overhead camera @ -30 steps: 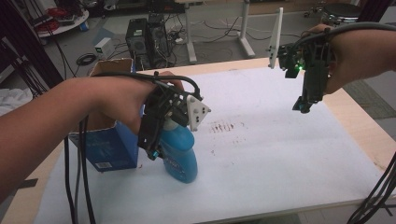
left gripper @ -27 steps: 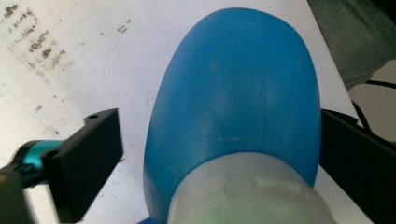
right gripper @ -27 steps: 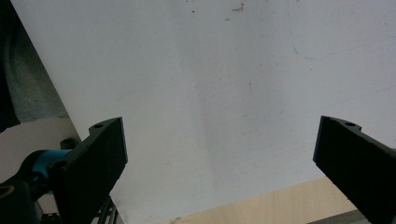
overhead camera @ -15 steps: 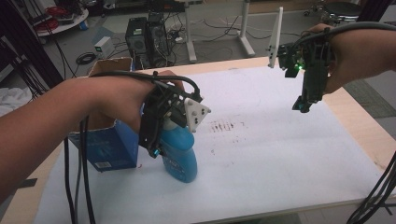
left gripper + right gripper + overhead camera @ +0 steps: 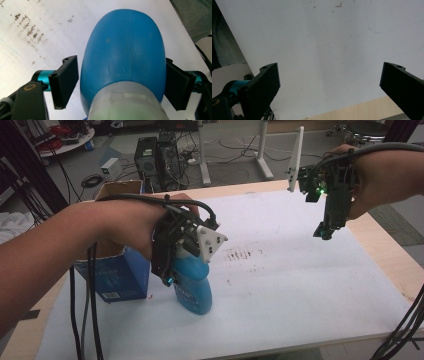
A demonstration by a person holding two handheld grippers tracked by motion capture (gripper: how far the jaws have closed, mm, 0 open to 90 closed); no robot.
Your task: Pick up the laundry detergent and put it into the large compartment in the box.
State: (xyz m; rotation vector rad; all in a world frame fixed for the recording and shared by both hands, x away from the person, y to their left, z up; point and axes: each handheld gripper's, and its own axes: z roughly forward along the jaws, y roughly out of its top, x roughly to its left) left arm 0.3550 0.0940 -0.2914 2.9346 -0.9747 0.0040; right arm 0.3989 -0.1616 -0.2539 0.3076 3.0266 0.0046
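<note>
Fingers of the left gripper (image 5: 120, 85) are seen, in the left gripper view, on either side of the blue bottle (image 5: 123, 55). The right-hand finger (image 5: 177, 86) is set against the bottle's flank; a thin gap appears to be left at the left-hand finger (image 5: 63, 81). These fingers have just been closing, with the bottle between them. A full grip is judged not yet made, and the lift is still to be done.

In the right gripper view, the right gripper (image 5: 329, 87) is held spread wide over the white bench (image 5: 332, 37), with nothing between its fingers.

In the high view, the bottle (image 5: 192, 287) is stood upright on the bench (image 5: 300, 285), just beside a blue box (image 5: 117, 277). The left gripper (image 5: 175, 270) is brought down on it from above, the forearm entering from the left. The right gripper (image 5: 325, 231) is held raised and pointed down, well apart.
</note>
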